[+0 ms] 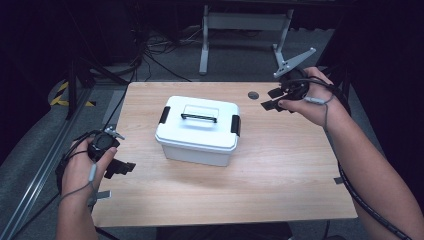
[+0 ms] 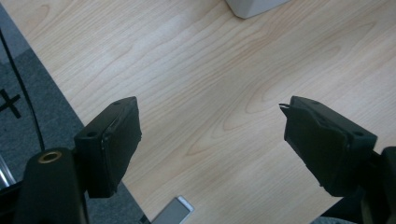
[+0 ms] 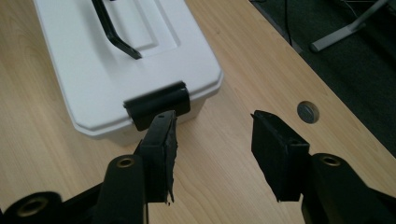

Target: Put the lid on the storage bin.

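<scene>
Left hand-held gripper (image 1: pixel 120 167) idles spread over bare worktop (image 1: pixel 280 170), clear of the box (image 1: pixel 197 131). Right hand-held gripper (image 3: pixel 212 140) spread, empty, lined toward the latch (image 3: pixel 158 103) to free it.

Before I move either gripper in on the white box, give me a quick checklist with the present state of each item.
1. Lid seated on the white box: ok, it sits flat.
2. Both black latches down: ok for the right latch, which lies over the lid edge; the left latch looks down, though too small to be sure.
3. Handle folded flat: ok.
4. Right gripper open and holding nothing: ok, it hangs above the table short of the right latch.
5. Left gripper open and holding nothing: ok, over bare table.
6. Box upright and away from the table edges: ok.
</scene>
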{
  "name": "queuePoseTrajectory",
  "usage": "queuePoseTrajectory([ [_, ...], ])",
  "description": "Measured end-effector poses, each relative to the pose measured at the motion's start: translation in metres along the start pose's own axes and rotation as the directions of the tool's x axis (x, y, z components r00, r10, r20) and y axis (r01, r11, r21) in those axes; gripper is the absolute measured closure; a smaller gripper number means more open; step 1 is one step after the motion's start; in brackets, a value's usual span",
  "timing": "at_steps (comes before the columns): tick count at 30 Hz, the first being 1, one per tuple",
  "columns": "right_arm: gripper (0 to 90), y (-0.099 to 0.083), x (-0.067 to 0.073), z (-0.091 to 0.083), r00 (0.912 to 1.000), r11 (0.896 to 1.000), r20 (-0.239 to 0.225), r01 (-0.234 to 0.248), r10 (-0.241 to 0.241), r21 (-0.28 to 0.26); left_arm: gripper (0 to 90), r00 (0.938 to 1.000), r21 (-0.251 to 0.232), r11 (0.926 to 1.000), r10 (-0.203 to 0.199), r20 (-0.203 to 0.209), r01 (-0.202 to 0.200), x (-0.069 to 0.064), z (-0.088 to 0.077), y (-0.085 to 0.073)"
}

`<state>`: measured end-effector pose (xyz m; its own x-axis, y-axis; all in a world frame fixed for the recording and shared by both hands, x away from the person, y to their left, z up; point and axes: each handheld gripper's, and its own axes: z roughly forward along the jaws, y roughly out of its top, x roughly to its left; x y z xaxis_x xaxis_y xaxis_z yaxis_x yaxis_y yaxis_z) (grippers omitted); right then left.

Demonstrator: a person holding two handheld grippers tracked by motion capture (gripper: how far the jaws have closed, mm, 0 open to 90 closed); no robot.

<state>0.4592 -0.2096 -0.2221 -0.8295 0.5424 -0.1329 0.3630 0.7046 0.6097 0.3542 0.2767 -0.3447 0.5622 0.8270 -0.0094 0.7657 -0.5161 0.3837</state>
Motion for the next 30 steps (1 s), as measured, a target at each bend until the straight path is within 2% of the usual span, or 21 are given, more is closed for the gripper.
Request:
queuePoseTrajectory([
  [6, 48.5, -0.026, -0.011, -0.003, 0.9996, 1.000, 0.021, -0.020, 0.021, -0.006, 19.4, 0.9999, 0.003, 0.9999, 0.012, 0.001, -0.012, 0.001, 0.001, 0.000],
  [11, 46.4, -0.052, -0.017, 0.003, 0.9989, 0.999, 0.021, -0.041, 0.041, -0.013, 19.4, 0.9993, 0.006, 0.9998, 0.017, 0.033, -0.017, -0.002, 0.003, -0.001],
  [13, 45.1, -0.065, -0.019, 0.007, 0.9975, 0.998, 0.024, -0.066, 0.066, -0.023, 19.4, 0.9990, 0.005, 0.9998, 0.019, 0.040, -0.020, -0.003, 0.004, -0.001],
  [16, 44.4, -0.082, -0.021, 0.015, 0.9949, 0.995, 0.035, -0.093, 0.094, -0.030, 19.2, 0.9987, 0.016, 0.9997, 0.020, 0.048, -0.021, -0.004, 0.006, 0.000],
  [19, 43.6, -0.104, -0.024, 0.031, 0.9907, 0.991, 0.020, -0.134, 0.134, -0.031, 19.5, 0.9993, 0.027, 0.9996, 0.011, 0.037, -0.012, -0.005, 0.010, 0.001],
  [22, 43.4, -0.119, -0.025, 0.040, 0.9898, 0.990, 0.040, -0.136, 0.137, -0.024, 19.5, 0.9994, 0.026, 0.9996, 0.007, 0.034, -0.008, -0.006, 0.012, 0.002],
  [24, 43.2, -0.125, -0.025, 0.043, 0.9890, 0.989, 0.032, -0.144, 0.145, -0.030, 19.5, 0.9995, 0.025, 0.9997, 0.006, 0.032, -0.007, -0.007, 0.013, 0.002],
  [26, 43.1, -0.138, -0.023, 0.050, 0.9841, 0.984, 0.020, -0.176, 0.177, -0.038, 19.5, 0.9996, 0.026, 0.9996, 0.009, 0.028, -0.010, -0.007, 0.015, 0.003],
  [28, 43.1, -0.142, -0.023, 0.052, 0.9840, 0.983, 0.017, -0.176, 0.177, -0.045, 19.5, 0.9996, 0.027, 0.9996, 0.012, 0.027, -0.013, -0.008, 0.017, 0.003],
  [30, 43.1, -0.155, -0.022, 0.058, 0.9772, 0.975, -0.003, -0.212, 0.212, -0.062, 19.4, 0.9995, 0.032, 0.9994, 0.013, 0.029, -0.014, -0.009, 0.021, 0.003],
])
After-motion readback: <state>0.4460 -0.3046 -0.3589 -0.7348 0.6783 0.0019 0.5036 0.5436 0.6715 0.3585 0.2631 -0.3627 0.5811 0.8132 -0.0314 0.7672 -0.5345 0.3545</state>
